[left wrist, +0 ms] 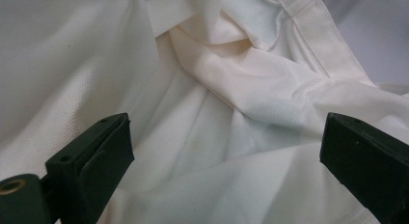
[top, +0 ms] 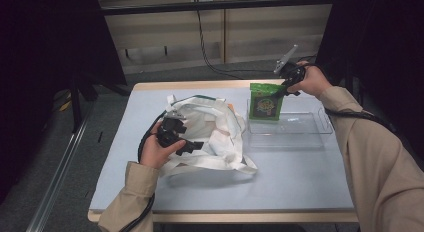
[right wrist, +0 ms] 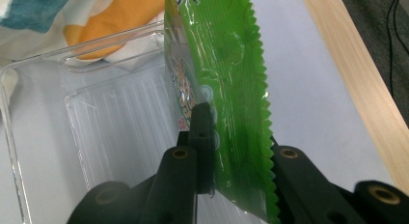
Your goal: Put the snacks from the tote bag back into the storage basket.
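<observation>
A green snack packet [top: 265, 102] hangs upright over the left end of a clear plastic tray [top: 300, 128]. My right gripper [top: 283, 88] is shut on the packet's top edge; in the right gripper view the jaws pinch the packet [right wrist: 226, 89] above the tray [right wrist: 111, 137]. A white cloth tote bag [top: 212, 134] lies crumpled at the table's middle left. My left gripper [top: 192, 146] rests on the bag with its jaws spread wide; the left gripper view has bare white cloth [left wrist: 217, 113] between the fingers [left wrist: 94, 163].
The table top [top: 295, 177] is pale blue with a wooden rim [top: 200, 85]. Orange and teal print on the bag [right wrist: 120, 11] lies just beyond the tray. A black cable [top: 202, 47] runs across the floor behind the table. Dark curtains flank both sides.
</observation>
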